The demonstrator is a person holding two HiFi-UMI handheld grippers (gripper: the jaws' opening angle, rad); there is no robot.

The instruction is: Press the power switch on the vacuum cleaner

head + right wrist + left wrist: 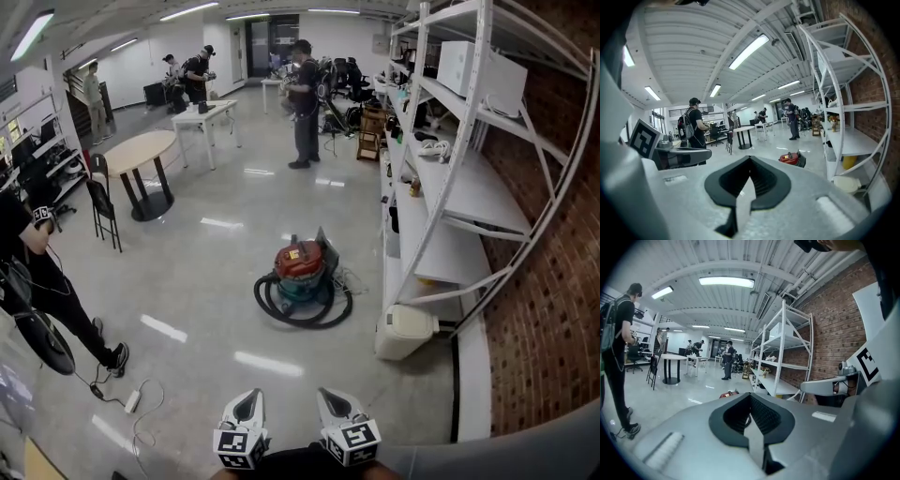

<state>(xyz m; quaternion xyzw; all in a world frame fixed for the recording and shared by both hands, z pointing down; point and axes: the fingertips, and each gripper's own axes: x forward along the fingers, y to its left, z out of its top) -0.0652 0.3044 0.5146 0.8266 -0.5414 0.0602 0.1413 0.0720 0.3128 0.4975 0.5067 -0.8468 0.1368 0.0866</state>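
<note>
On glossy floor [206, 281], round red vacuum cleaner [302, 267], left tongs [750, 396], right tongs [750, 159], both closed.

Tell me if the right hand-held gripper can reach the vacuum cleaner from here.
Probably not yet: the right hand-held gripper is far short of the vacuum cleaner, though the floor between looks unobstructed.

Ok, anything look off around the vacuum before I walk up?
Nothing broken or spilled. The vacuum cleaner stands upright, its hose coiled loosely round the base. Only a power strip with its cable lies loose on the floor to the left.
</note>
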